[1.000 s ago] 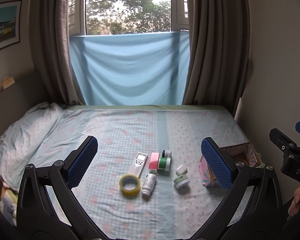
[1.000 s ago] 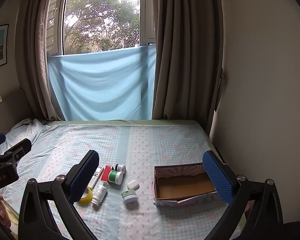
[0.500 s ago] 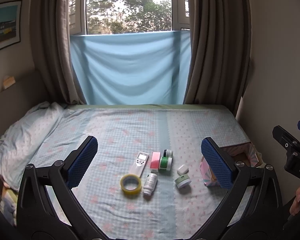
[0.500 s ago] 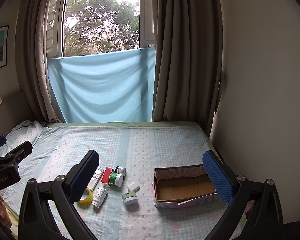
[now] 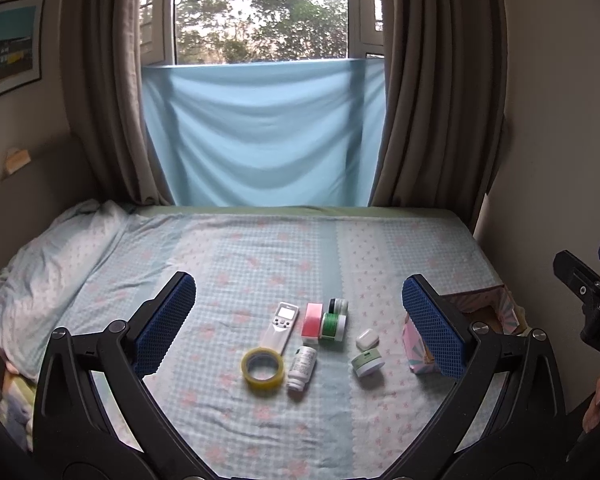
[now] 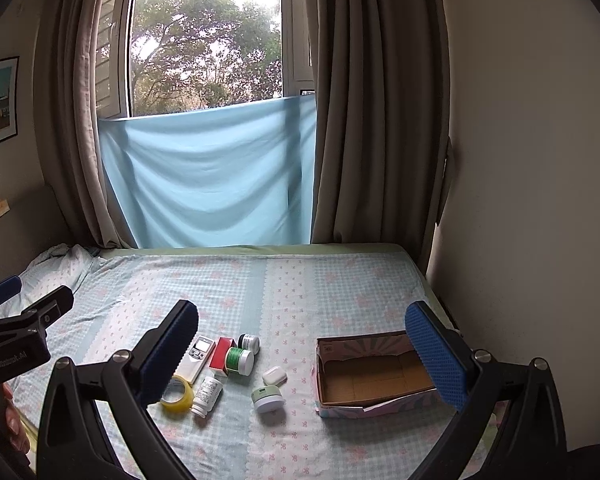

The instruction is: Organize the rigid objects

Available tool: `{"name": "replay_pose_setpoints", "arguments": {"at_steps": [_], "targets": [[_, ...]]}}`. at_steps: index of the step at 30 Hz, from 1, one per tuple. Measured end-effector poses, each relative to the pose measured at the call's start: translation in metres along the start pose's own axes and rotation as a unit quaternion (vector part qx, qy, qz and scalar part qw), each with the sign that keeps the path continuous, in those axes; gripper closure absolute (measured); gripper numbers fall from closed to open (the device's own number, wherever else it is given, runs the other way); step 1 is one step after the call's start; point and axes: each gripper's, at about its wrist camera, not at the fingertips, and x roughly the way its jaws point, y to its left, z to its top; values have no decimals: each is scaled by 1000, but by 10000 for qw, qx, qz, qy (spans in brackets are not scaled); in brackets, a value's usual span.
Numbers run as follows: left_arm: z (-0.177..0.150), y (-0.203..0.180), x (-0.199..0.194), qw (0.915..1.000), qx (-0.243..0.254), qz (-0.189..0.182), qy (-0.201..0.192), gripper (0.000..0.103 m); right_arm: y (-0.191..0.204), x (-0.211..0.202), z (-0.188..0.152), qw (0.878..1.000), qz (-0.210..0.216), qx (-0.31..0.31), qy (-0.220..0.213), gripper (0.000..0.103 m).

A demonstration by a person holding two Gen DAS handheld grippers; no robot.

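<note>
Both grippers rise slightly, left gripper (image 5: 296, 320) and right gripper (image 6: 302, 352) spread wide, empty. Light, stiff tape (image 5: 263, 369) lies flat; pinch its rim.

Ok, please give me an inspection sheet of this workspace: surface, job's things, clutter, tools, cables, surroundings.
Surface: bed with checked sheet, flat.
Job's things: cardboard box open and empty; tape roll, white bottle lying down, remote, pink box, green-lidded jar, dark-lidded jar, white case, pale green jar, all on the sheet left of the box.
Clutter: crumpled bedding at left.
Tools: left tool and right tool both open, empty, above the bed.
Cables: nothing seen.
Surroundings: window, curtains, blue cloth, wall picture.
</note>
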Motion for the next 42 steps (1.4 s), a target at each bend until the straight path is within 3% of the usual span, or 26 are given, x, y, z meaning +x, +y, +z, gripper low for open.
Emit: {"name": "replay_pose_setpoints", "arguments": {"at_steps": [5, 10, 14, 22, 27, 34, 42], "targets": [[3, 12, 14, 9997, -21, 205, 135, 0, -4, 11, 8, 9999, 84, 15, 134, 0], [-13, 36, 52, 9969, -40, 242, 754, 0, 1, 39, -1, 9992, 138, -241, 279, 0], [-35, 65, 90, 9913, -204, 158, 1288, 0, 12, 72, -9, 9978, 166, -116, 629, 0], [-75, 112, 181, 9754, 115, -10, 2202, 0, 63, 146, -25, 9927, -11, -32, 1210, 0], [-108, 125, 246, 9581, 410, -327, 2817, 1, 97, 210, -36, 9854, -25, 215, 1688, 0], [-166, 112, 332, 9244, 1046, -678, 3605, 1, 125, 305, -55, 9724, -89, 298, 2313, 0], [-233, 106, 396, 8885, 1333, -706, 4333, 1, 139, 399, -107, 9412, -117, 201, 3371, 0]]}}
